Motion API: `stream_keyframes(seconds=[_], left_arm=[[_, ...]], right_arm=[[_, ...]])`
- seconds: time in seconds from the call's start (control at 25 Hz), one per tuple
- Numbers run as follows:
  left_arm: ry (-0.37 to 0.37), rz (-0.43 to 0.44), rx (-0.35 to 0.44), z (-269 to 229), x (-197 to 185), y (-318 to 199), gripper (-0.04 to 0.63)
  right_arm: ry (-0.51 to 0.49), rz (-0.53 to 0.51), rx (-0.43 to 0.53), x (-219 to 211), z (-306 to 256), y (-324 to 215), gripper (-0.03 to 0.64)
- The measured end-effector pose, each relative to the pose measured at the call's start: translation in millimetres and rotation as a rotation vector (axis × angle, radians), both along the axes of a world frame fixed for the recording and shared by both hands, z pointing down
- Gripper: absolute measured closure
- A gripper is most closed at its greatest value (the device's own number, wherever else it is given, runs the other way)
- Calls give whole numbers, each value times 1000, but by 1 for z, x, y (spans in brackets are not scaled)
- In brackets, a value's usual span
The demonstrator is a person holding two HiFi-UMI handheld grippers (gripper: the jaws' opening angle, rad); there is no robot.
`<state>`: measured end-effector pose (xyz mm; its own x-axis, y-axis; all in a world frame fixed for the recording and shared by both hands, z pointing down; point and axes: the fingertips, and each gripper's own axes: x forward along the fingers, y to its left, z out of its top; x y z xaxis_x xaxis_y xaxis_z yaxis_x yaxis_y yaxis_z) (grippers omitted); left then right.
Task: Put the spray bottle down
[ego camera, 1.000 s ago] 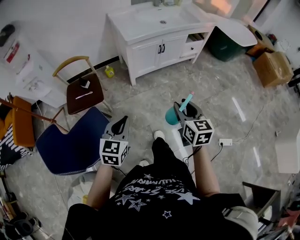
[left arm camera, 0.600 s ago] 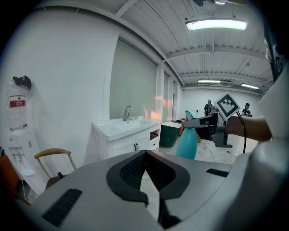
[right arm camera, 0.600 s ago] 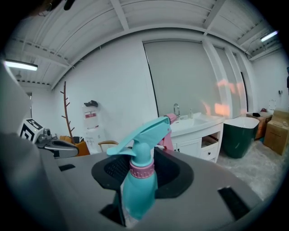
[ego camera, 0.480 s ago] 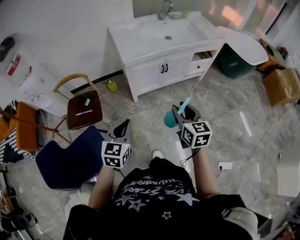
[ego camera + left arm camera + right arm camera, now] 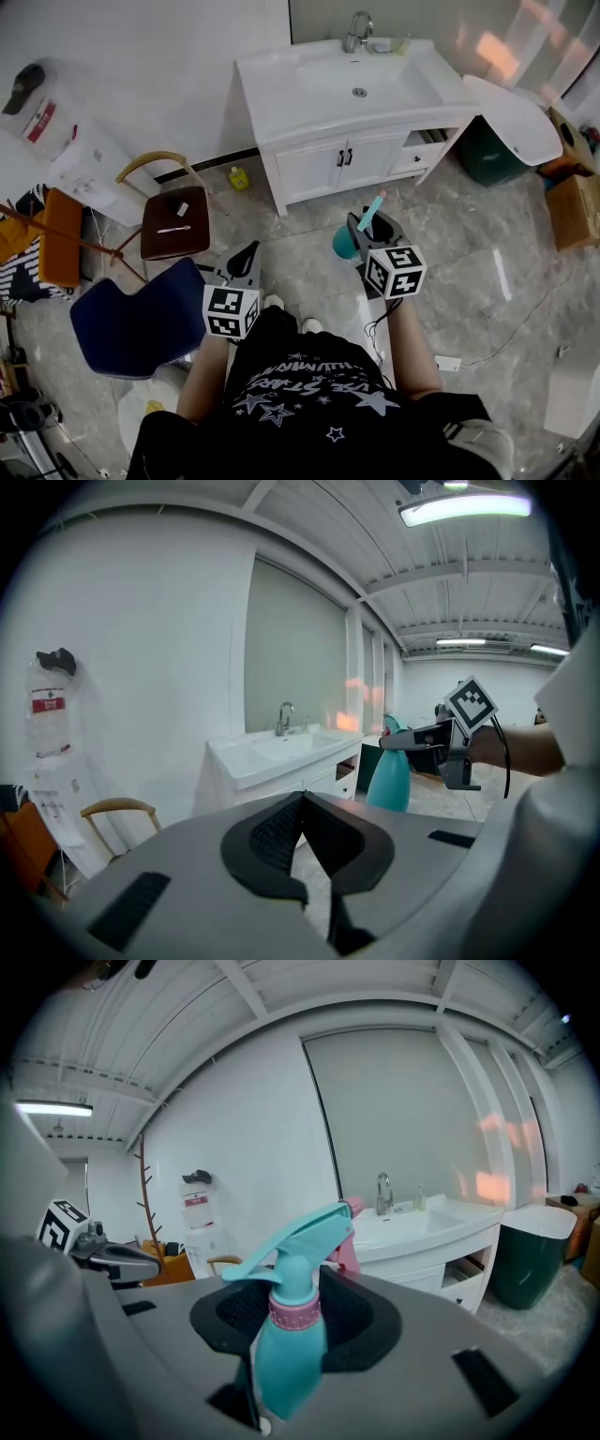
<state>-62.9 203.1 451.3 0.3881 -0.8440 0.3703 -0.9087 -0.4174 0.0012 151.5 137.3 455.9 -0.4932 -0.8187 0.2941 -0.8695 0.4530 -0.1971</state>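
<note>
The right claw (image 5: 295,1309) is clamped on the teal spray bottle (image 5: 284,1358), carried upright in the air. Beside it, the left claw (image 5: 304,802) is closed on nothing. The white counter (image 5: 281,105) stands well ahead, so the set-down seems not yet begun.

The grey tiled floor (image 5: 309,246) carries a white sink cabinet (image 5: 323,167), a brown wooden chair (image 5: 175,222), a blue chair (image 5: 131,323) and a small yellow bottle (image 5: 240,178).
</note>
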Motion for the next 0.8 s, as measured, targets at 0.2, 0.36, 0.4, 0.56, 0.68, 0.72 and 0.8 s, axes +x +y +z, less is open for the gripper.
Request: stream_keyframes(seconds=[0.2, 0.36, 0.4, 0.56, 0.68, 0.72, 0.8], left_arm=[[19, -13, 35, -9, -4, -41, 580], [36, -9, 44, -4, -9, -78, 580], [40, -6, 43, -1, -10, -89, 580], [45, 16, 26, 12, -16, -141, 580], [58, 24, 27, 16, -23, -191, 580], [64, 27, 25, 17, -27, -209, 580], [71, 37, 18, 17, -32, -244, 580]], right_arm=[[5, -10, 14, -7, -3, -43, 457], [22, -21, 27, -18, -3, -77, 457], [29, -22, 28, -21, -3, -87, 457], [51, -14, 20, -26, 3, -134, 457], [73, 3, 17, -30, 6, -180, 457], [78, 9, 16, -32, 6, -197, 457], [80, 25, 9, -38, 4, -231, 457]])
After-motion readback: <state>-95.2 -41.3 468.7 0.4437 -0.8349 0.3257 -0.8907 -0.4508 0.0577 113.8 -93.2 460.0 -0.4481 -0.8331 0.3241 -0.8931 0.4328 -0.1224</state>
